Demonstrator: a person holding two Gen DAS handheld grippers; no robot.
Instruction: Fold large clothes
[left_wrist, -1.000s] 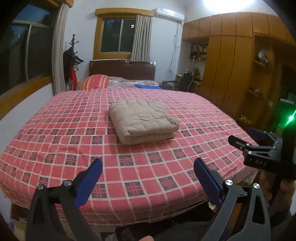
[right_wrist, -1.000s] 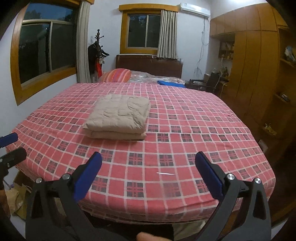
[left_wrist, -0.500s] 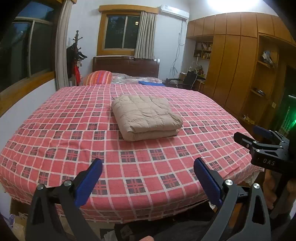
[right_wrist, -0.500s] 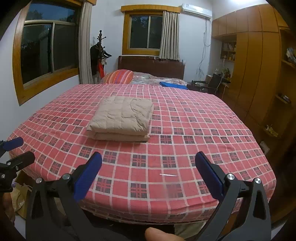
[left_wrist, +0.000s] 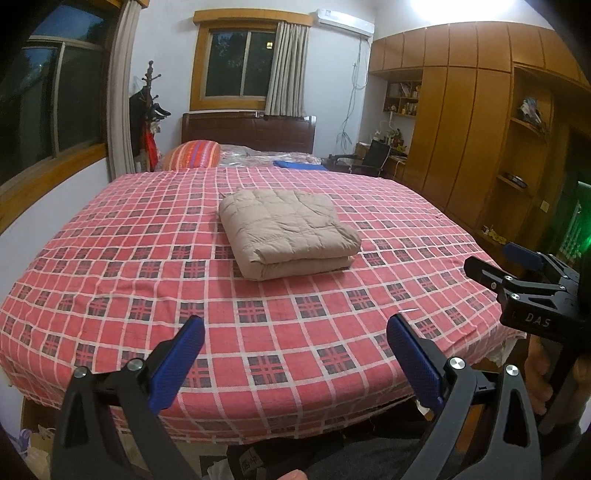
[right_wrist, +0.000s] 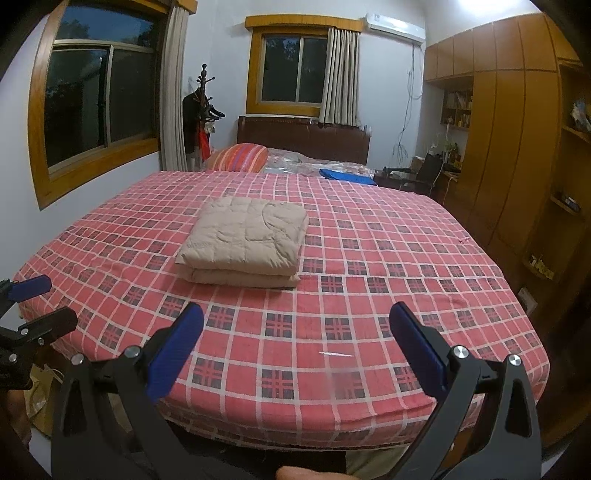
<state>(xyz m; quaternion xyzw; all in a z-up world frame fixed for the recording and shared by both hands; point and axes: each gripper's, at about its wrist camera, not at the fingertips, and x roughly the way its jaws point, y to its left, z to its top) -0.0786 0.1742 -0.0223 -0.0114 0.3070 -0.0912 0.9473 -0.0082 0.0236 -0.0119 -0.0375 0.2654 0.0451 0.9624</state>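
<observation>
Both tools stand wide apart at the jaws with nothing between their blue-padded fingers: the left tool (left_wrist: 295, 354) and the right tool (right_wrist: 297, 352) hang at the foot of the bed (right_wrist: 369, 314), which wears a red checked sheet. Well beyond them, near the bed's middle, a beige quilted garment (left_wrist: 286, 230) lies folded into a neat rectangular stack, untouched.

Left hand-held gripper (left_wrist: 295, 347) and right hand-held gripper (right_wrist: 295, 332) (both empty) gape wide.
</observation>
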